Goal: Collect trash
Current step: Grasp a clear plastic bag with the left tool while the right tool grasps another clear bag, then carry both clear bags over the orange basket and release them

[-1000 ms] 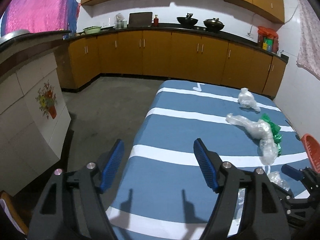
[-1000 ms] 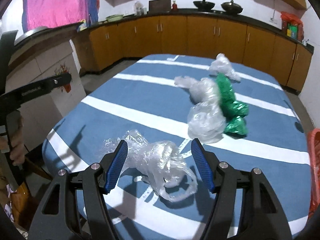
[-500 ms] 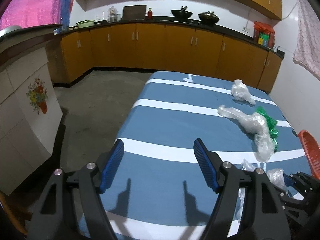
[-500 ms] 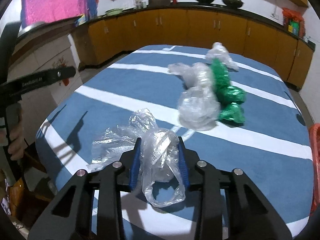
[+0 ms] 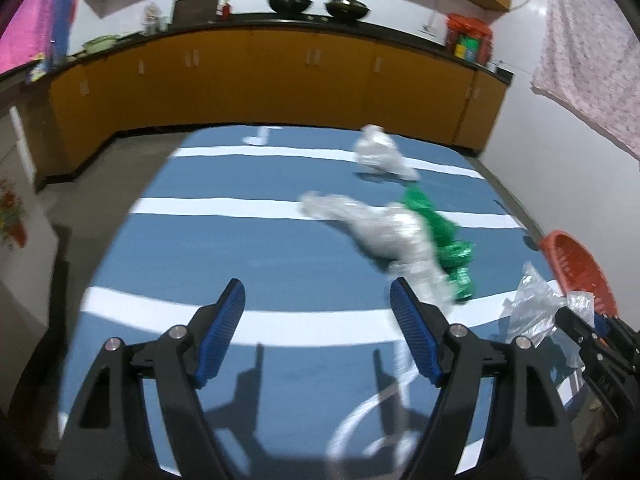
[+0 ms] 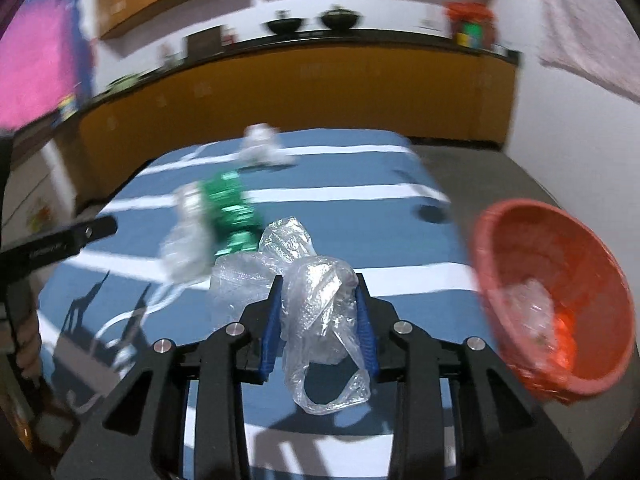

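Beside the striped table, the red basket holds clear plastic; right gripper pinches a clear bag, left gripper opening, empty.

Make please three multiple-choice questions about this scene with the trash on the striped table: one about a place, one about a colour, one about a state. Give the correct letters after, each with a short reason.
1. Where is the red basket relative to the right tool?
A. to its right, past the table edge
B. on the kitchen counter
C. at the far end of the table

2. What colour is the wrapper lying against the long clear bag?
A. yellow
B. green
C. black

3. What is the state of the right tool?
A. open and empty
B. shut on a clear plastic bag
C. shut on a spoon

Key:
1 A, the basket shows at the right edge of the right wrist view, beyond the blue striped table.
2 B, bright green foil shows beside the clear bag.
3 B, the blue pads press the crumpled bag from both sides.
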Demonstrator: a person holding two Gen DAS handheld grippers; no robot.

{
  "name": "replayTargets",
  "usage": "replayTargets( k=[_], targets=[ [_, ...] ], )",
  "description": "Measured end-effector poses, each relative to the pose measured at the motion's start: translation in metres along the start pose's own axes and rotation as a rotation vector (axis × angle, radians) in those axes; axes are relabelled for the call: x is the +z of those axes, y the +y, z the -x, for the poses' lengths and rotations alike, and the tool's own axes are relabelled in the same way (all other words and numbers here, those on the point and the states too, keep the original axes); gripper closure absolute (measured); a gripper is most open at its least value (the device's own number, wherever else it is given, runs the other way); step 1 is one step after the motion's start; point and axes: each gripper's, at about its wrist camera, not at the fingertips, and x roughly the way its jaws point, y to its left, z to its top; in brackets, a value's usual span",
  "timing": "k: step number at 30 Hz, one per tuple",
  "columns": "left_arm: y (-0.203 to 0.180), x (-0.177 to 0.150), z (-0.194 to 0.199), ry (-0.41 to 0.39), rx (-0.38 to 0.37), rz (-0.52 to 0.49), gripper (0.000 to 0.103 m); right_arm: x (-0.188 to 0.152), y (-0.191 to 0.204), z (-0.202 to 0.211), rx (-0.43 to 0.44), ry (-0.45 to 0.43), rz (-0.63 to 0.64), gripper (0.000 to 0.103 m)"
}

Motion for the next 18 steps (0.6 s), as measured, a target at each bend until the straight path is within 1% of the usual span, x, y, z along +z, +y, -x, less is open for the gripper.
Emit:
replayTargets(
  k=[3, 5, 7, 9, 12, 15, 17, 18],
  targets=[
    [-0.024, 0.007, -0.026, 0.052, -0.039, 0.011, 0.029, 0.001, -0.022, 0.002, -0.035, -0.005, -0.044, 0.069],
    [-0.034, 0.009, -0.041, 0.083, -0.051, 0.02, 0.03, 0.001, -0.031, 0.003, -0.056, -0.011, -0.052, 0.069],
    [-0.042, 0.01, -0.053, 0.109, -0.046, 0.02, 0.03, 0.002, -0.038, 0.003, -0.069, -0.011, -0.054, 0.069],
    [-0.048, 0.011, -0.062, 0.126, -0.057, 0.028, 0.032, 0.001, -0.044, 0.002, -0.078, -0.008, -0.056, 0.069],
    [-0.053, 0.013, -0.067, 0.128, -0.056, 0.034, 0.034, -0.001, -0.051, -0.002, -0.086, 0.002, -0.065, 0.069],
    [-0.06, 0.015, -0.076, 0.145, -0.063, 0.032, 0.044, -0.005, -0.054, 0.0, -0.089, 0.01, -0.073, 0.069],
    [-0.061, 0.016, -0.079, 0.158, -0.063, 0.024, 0.057, -0.006, -0.055, -0.001, -0.09, 0.013, -0.074, 0.069],
    [-0.06, 0.016, -0.081, 0.166, -0.06, 0.024, 0.061, -0.006, -0.055, -0.001, -0.091, 0.013, -0.073, 0.069]
  ],
)
